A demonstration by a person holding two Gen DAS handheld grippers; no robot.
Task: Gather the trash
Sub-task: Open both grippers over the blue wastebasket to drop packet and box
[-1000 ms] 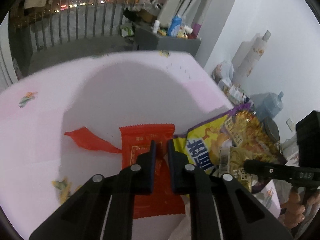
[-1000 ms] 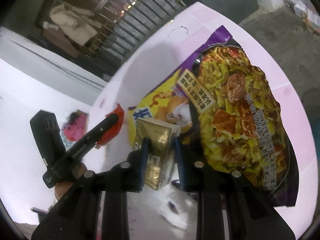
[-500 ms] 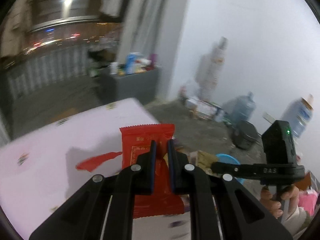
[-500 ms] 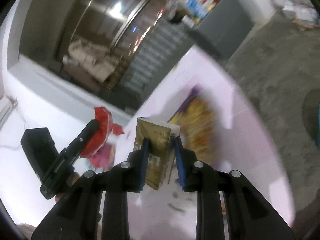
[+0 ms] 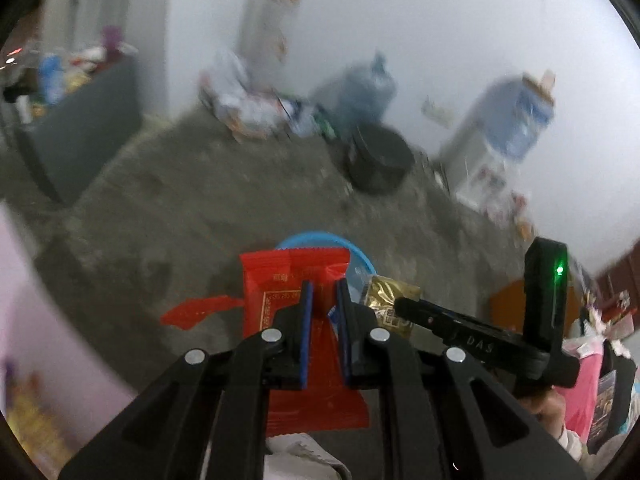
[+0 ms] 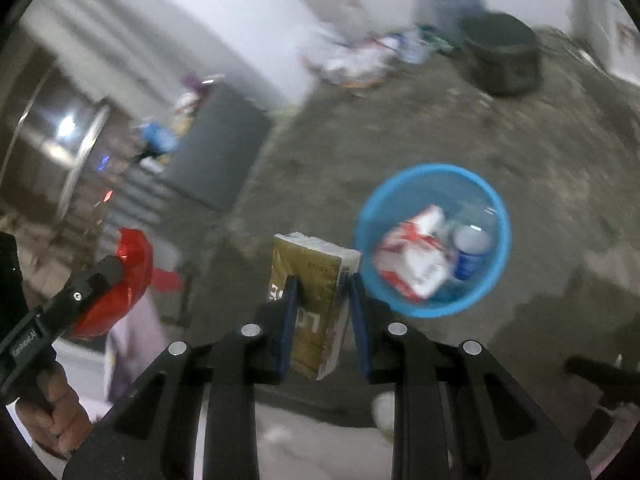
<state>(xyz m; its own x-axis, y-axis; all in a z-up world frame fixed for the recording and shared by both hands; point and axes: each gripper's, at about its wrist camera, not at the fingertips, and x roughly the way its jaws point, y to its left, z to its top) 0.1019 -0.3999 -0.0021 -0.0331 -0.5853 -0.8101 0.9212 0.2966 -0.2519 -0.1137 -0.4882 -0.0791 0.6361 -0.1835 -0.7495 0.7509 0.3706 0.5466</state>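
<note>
Your left claw is clamped on the red wrapper, your right claw on the gold packet. The blue bin sits on the floor, ahead and right of the packet. Centre each over the rim before letting go, low enough that they don't flutter out.

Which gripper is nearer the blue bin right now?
Right, as far as these views show. The right gripper, holding the gold packet, is beside the blue bin; the left gripper, with the red wrapper, seems farther.
</note>
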